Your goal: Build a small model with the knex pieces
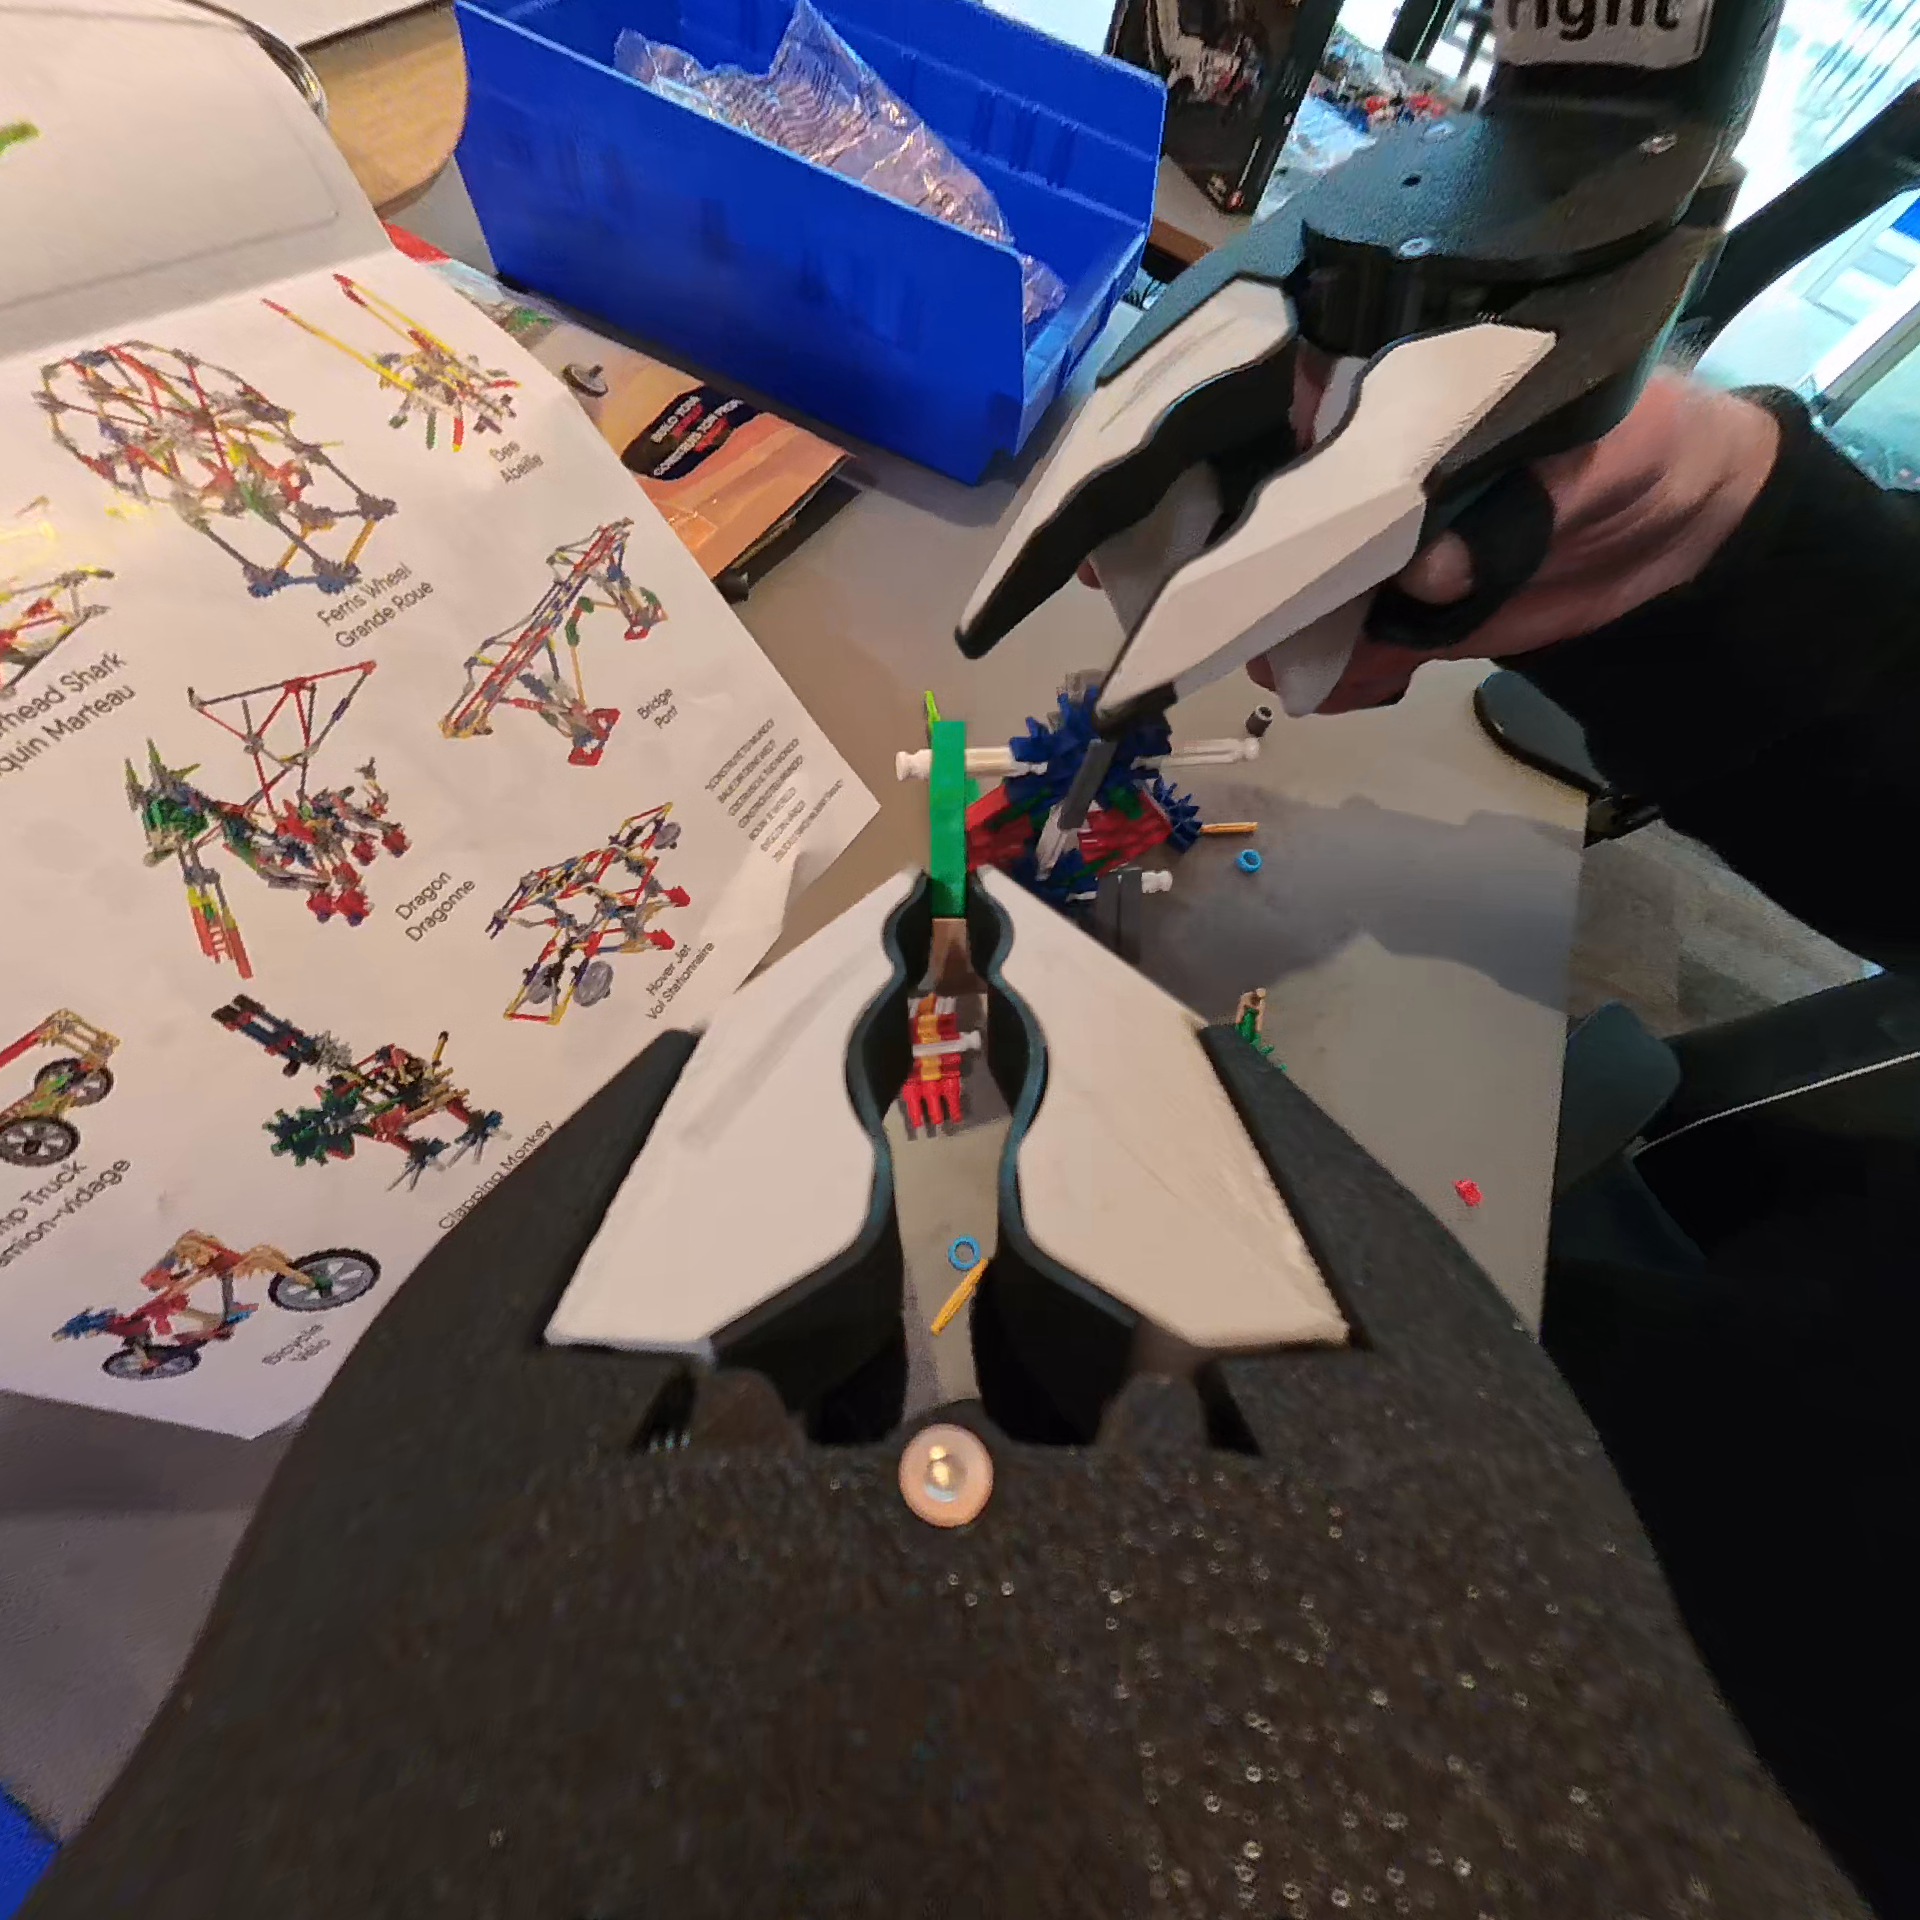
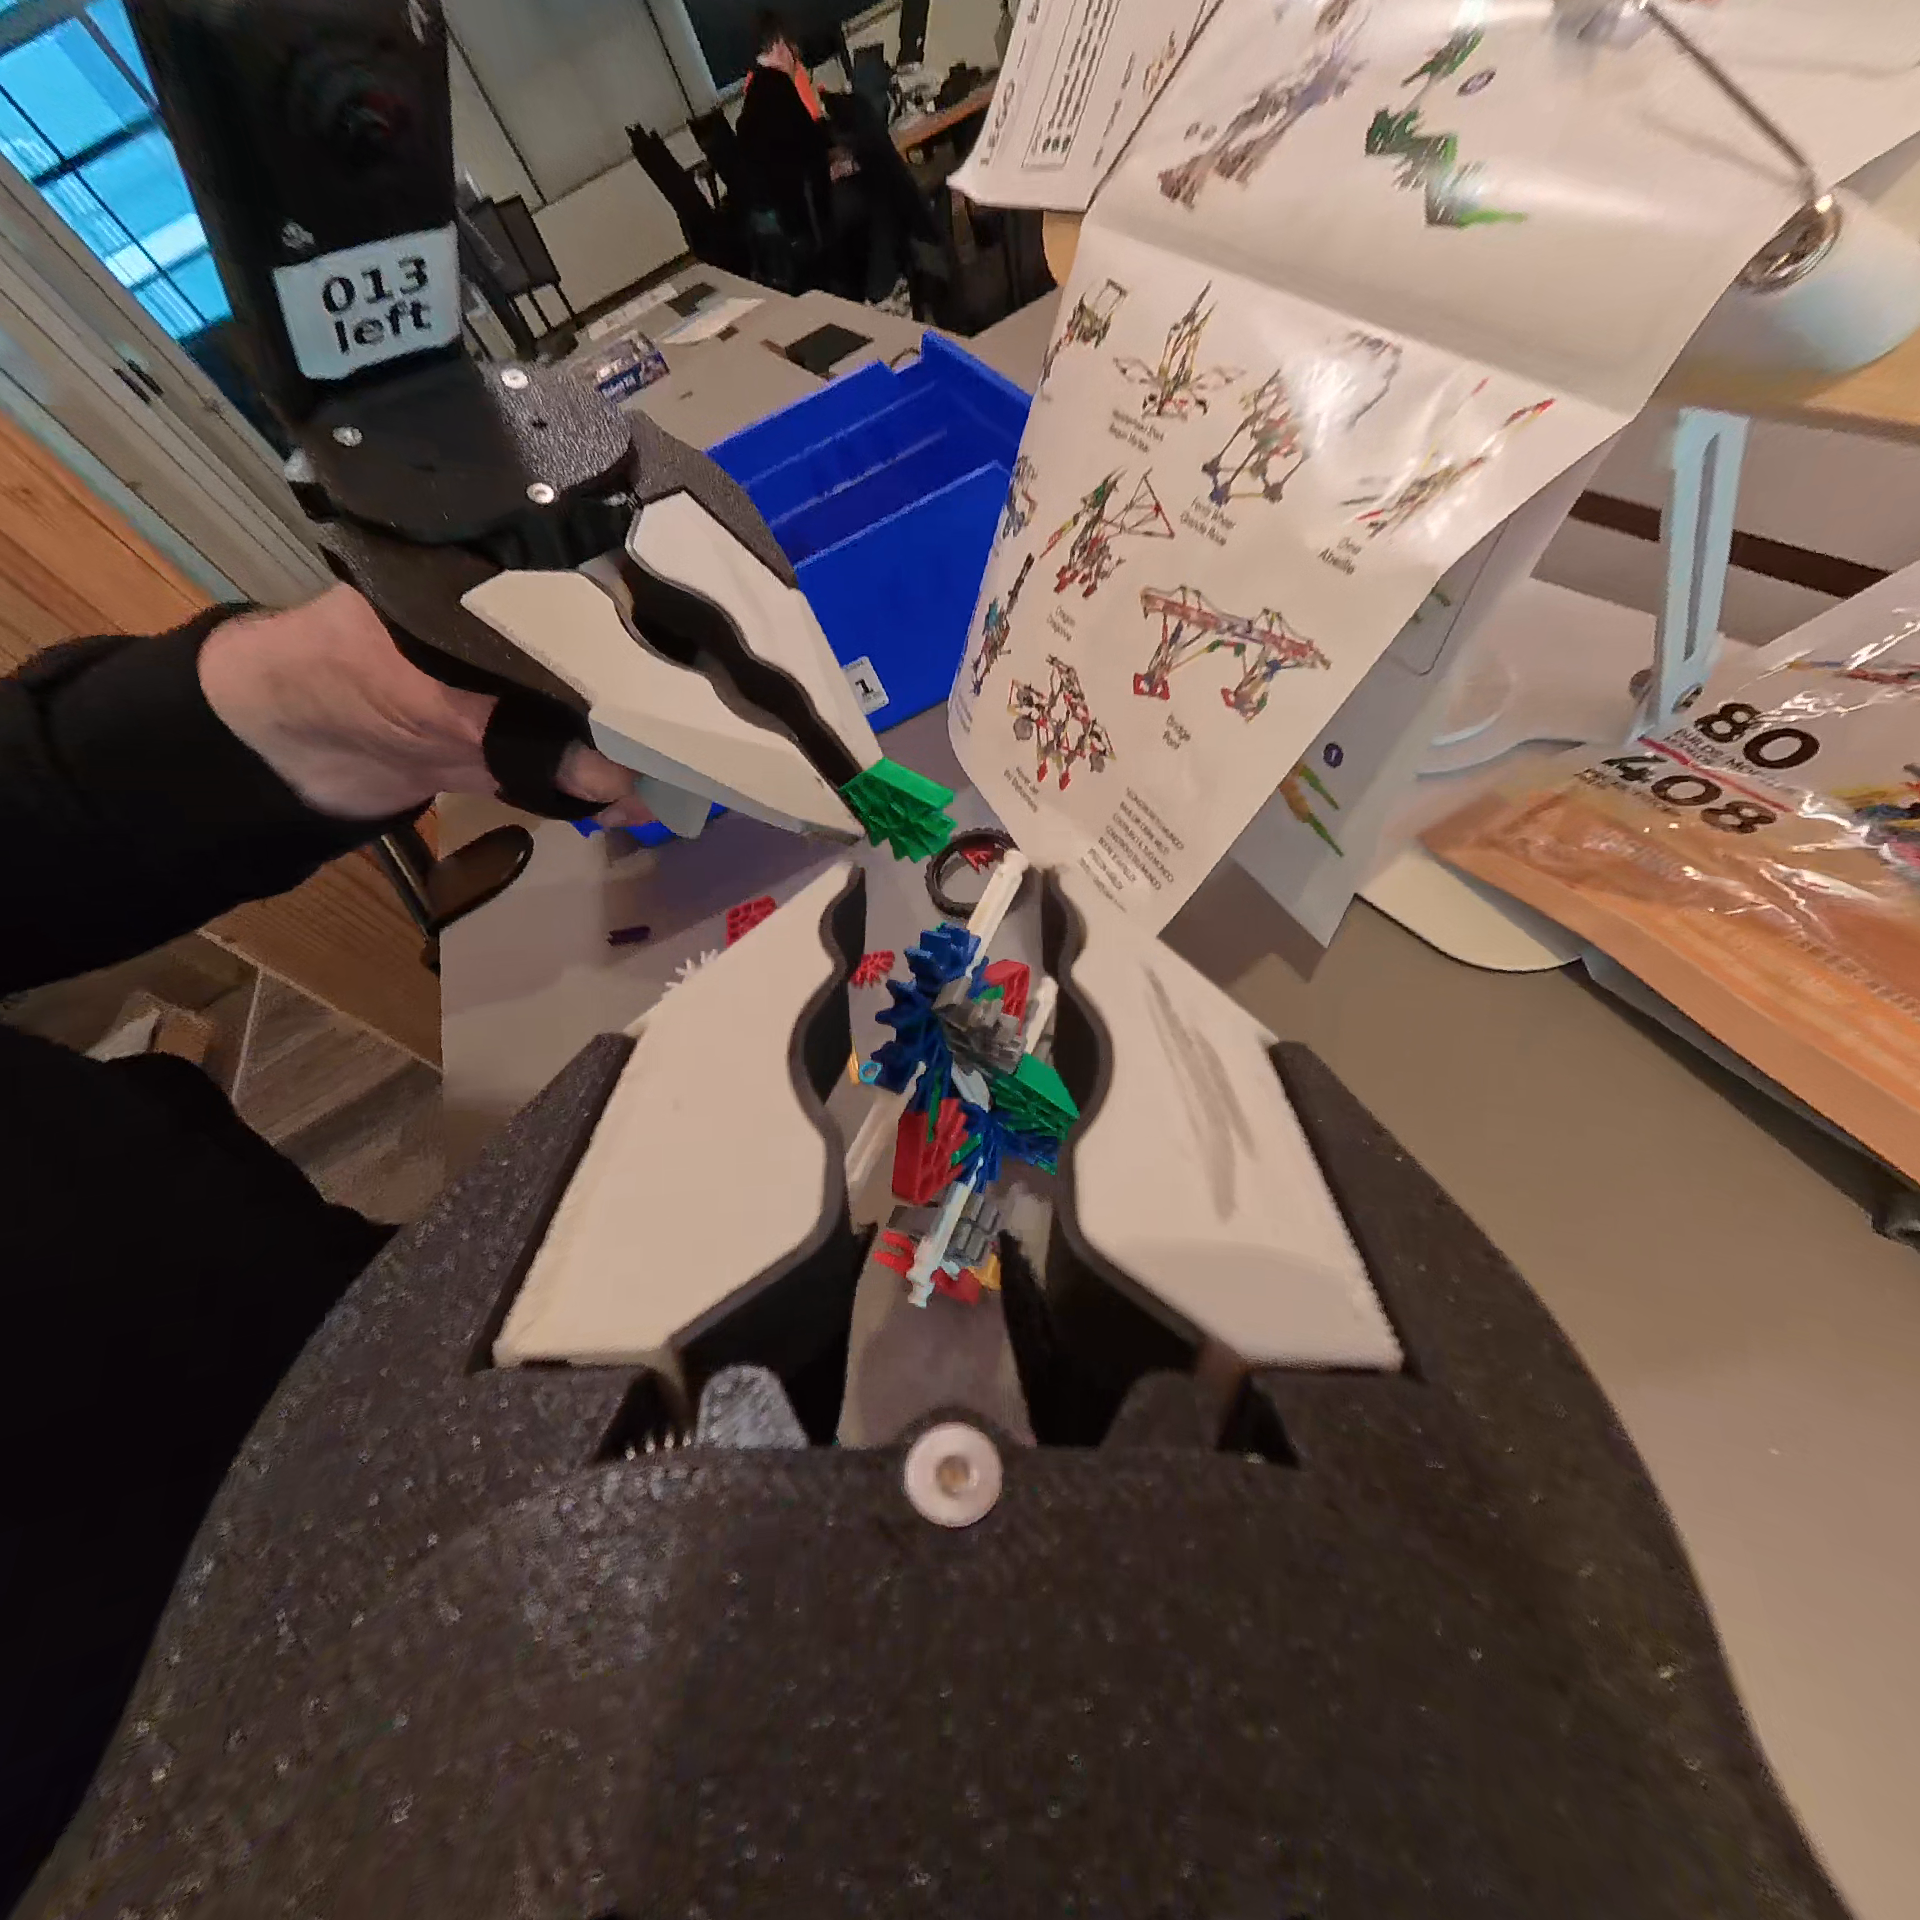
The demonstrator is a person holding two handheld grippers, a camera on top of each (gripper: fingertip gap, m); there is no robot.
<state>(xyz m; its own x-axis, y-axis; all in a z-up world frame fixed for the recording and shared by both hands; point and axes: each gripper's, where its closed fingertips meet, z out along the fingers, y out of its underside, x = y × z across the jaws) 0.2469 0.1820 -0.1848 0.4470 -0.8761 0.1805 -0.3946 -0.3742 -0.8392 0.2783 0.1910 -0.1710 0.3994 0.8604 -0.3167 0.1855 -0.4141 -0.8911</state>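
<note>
Above the bench (image 1: 1403, 935) our left gripper (image 1: 948, 894) pinches a green connector (image 1: 945, 800) beside the model (image 2: 966, 1081), whose white rod (image 2: 992, 904) our right gripper (image 2: 951, 883) seems to clamp, and a crooked push could pop either piece loose.

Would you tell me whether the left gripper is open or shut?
Shut: the left gripper pinches a green connector piece at its tips, also seen in the right wrist view.

I see a grey tabletop (image 1: 1403, 935) carrying a multicoloured rod-and-connector model (image 1: 1081, 810), a blue bin (image 1: 790, 270) toward its far edge, a printed sheet (image 1: 343, 727), and small loose pieces (image 1: 1247, 860) scattered nearby.
</note>
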